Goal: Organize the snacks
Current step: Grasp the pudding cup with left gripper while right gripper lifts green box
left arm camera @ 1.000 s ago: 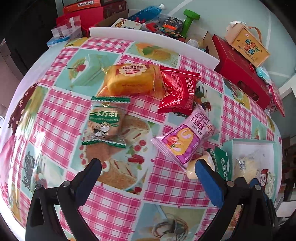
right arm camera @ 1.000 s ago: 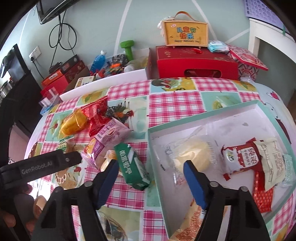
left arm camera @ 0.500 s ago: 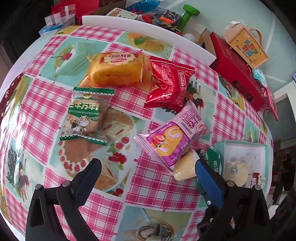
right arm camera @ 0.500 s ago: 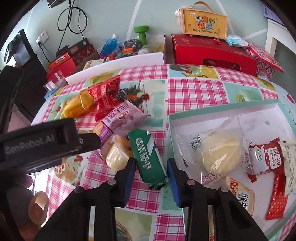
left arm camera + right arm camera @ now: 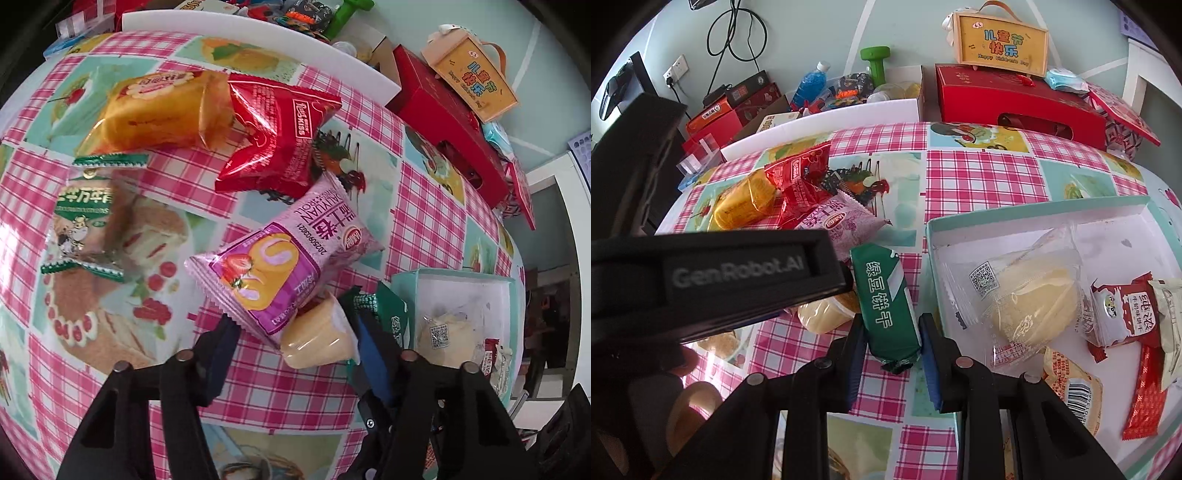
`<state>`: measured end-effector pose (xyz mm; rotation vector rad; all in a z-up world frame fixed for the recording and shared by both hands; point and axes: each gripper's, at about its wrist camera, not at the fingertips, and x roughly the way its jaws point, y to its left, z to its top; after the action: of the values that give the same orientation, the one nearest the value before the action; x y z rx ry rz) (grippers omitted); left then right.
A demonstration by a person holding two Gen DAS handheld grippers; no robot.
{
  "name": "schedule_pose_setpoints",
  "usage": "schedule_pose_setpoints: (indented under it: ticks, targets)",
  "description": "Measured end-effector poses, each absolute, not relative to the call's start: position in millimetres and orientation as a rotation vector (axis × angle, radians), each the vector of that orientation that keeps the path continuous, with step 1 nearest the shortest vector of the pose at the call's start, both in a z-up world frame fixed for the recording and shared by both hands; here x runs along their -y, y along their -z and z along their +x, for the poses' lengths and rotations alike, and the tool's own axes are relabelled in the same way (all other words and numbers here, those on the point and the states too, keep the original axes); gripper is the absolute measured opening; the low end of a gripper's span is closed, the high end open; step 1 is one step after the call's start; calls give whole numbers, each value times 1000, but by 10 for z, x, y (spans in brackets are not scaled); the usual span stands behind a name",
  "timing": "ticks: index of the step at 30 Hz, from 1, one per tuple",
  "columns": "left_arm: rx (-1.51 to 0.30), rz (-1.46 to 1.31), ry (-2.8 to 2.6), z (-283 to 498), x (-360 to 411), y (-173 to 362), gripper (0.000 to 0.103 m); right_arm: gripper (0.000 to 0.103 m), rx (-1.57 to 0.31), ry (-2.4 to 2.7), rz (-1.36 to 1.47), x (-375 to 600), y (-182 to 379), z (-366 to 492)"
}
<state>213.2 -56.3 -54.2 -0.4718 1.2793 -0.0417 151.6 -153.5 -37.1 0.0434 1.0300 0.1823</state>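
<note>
Right wrist view: the right gripper (image 5: 892,345) has its jaws clamped on the green biscuit pack (image 5: 888,302), just left of the box (image 5: 1034,210). Next: lift it into the box. The left gripper (image 5: 295,347) hovers open over the pudding cup (image 5: 317,341).

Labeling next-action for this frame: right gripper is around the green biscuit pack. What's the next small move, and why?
Probably lift the green biscuit pack and carry it right, into the teal box. The right gripper has its fingers against both sides of the pack, which still lies on the tablecloth just left of the box wall, and other wrapped snacks already lie inside.
</note>
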Motion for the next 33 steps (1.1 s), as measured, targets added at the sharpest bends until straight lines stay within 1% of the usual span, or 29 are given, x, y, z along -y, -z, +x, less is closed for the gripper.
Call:
schedule_pose_setpoints:
  ticks: [1, 3, 5, 8, 11, 17, 33]
  targets:
    - [-1276, -467, 43, 2134, 598, 548, 57, 30, -1030, -183, 45, 1538, 369, 1515]
    - [-1281, -482, 60, 2152, 635, 572, 44, 30, -1030, -185, 50, 1545, 367, 1514]
    - [-1290, -487, 59, 2162, 649, 598, 39, 30, -1030, -189, 61, 1562, 365, 1516]
    - [-1285, -489, 59, 2178, 683, 610, 38, 30, -1026, -189, 50, 1549, 361, 1508]
    - [-1287, -495, 47, 2178, 676, 606, 38, 27, -1025, -192, 61, 1562, 359, 1506]
    - [-1278, -491, 35, 2037, 454, 477, 38, 26, -1013, -201, 89, 1602, 321, 1494]
    - [-1121, -446, 82, 1833, 438, -257, 38, 26, -882, -211, 139, 1794, -171, 1325]
